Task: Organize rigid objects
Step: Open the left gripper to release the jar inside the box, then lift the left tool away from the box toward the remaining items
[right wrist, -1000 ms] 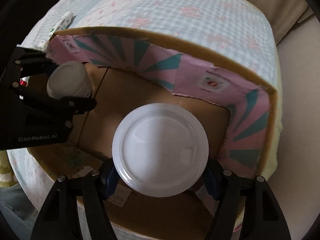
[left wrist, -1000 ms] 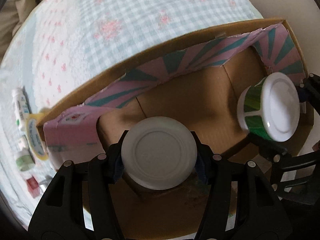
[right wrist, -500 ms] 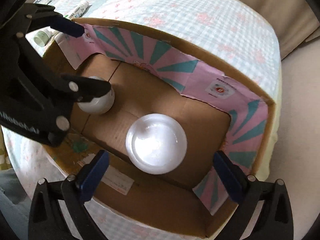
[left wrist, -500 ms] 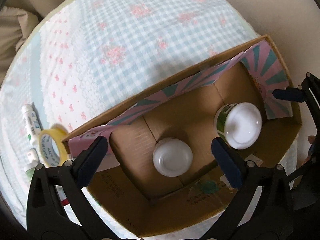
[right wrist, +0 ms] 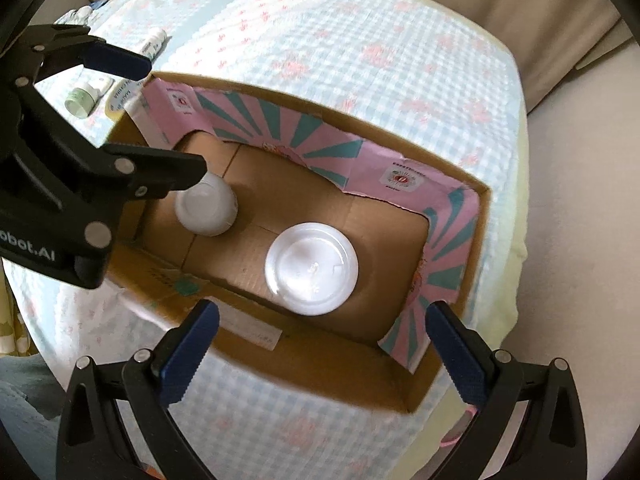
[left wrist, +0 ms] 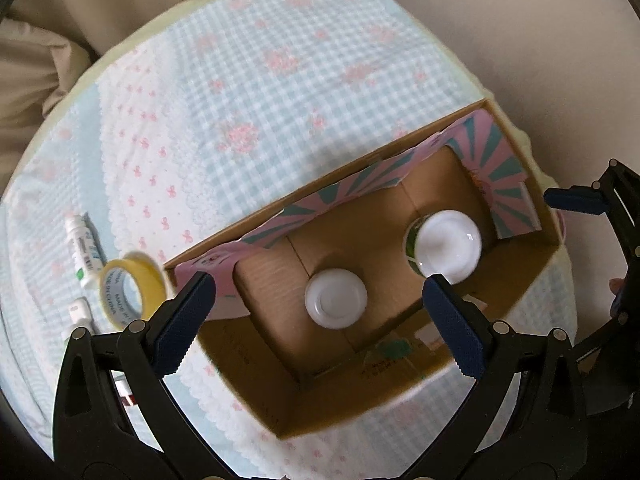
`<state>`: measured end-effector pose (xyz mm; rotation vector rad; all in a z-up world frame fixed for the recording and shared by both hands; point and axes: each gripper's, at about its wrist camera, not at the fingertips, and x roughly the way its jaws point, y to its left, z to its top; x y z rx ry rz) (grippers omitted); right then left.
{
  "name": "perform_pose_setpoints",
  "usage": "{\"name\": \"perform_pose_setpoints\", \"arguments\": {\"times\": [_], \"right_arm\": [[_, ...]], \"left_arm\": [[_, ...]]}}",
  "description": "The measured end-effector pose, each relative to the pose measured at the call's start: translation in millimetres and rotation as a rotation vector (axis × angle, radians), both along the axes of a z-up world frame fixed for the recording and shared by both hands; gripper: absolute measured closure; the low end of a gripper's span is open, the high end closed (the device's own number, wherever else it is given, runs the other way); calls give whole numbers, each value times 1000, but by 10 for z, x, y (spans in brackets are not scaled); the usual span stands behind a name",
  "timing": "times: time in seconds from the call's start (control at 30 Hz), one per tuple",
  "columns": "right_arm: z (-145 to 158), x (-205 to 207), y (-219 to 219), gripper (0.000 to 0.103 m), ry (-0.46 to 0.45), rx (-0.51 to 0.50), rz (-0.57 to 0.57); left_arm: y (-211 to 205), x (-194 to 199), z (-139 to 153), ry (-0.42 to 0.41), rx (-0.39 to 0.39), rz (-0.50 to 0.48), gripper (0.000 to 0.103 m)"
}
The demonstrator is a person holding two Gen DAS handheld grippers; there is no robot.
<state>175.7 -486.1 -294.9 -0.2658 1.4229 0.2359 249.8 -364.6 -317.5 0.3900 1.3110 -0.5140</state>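
An open cardboard box point(left wrist: 520, 296) point(right wrist: 304, 344) with pink and teal lining sits on the table. Two jars stand upright inside it: a small white-lidded jar point(left wrist: 335, 298) point(right wrist: 206, 208) and a larger green-labelled jar with a white lid point(left wrist: 447, 245) point(right wrist: 311, 268). My left gripper point(left wrist: 320, 320) is open and empty, held above the box over the small jar. My right gripper point(right wrist: 316, 344) is open and empty, above the box's near wall by the larger jar. The left gripper also shows in the right wrist view point(right wrist: 136, 120).
A yellow tape roll point(left wrist: 130, 292) and white tubes point(left wrist: 85, 252) lie on the checked tablecloth left of the box. A small green-capped bottle point(right wrist: 82, 100) and a tube point(right wrist: 154, 44) lie beyond the box's left end. The table edge curves around to the right.
Both grippers let go of their jars, opened wide and rose away from the box. Both jars now stand on the box floor.
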Motion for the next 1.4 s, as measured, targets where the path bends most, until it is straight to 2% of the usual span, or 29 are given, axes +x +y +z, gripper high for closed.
{"name": "perform_pose_setpoints", "arguments": {"times": [0.17, 0.37, 0.57, 0.7, 0.83, 0.93, 1.17, 1.4], "right_arm": [[386, -102, 65, 0, -43, 11, -38], [949, -201, 319, 0, -99, 16, -86], [1517, -355, 648, 0, -187, 30, -163], [1806, -480, 1041, 0, -257, 38, -199], [2014, -583, 1563, 0, -308, 77, -235], [2045, -579, 1954, 0, -325, 98, -269], [1925, -456, 2774, 0, -332, 129, -352], [1704, -301, 3322, 0, -323, 145, -440]], "left_arm": [[152, -138, 405, -35, -42, 7, 0], [564, -358, 1026, -93, -114, 31, 0], [1294, -594, 1539, -178, -147, 86, 0], [2001, -734, 1777, -244, -149, 172, 0], [2698, -839, 1873, -270, -138, 240, 0], [3202, -892, 1909, -291, -128, 269, 0], [4237, -802, 1799, -279, -138, 320, 0], [4854, -535, 1506, -222, -157, 371, 0]]}}
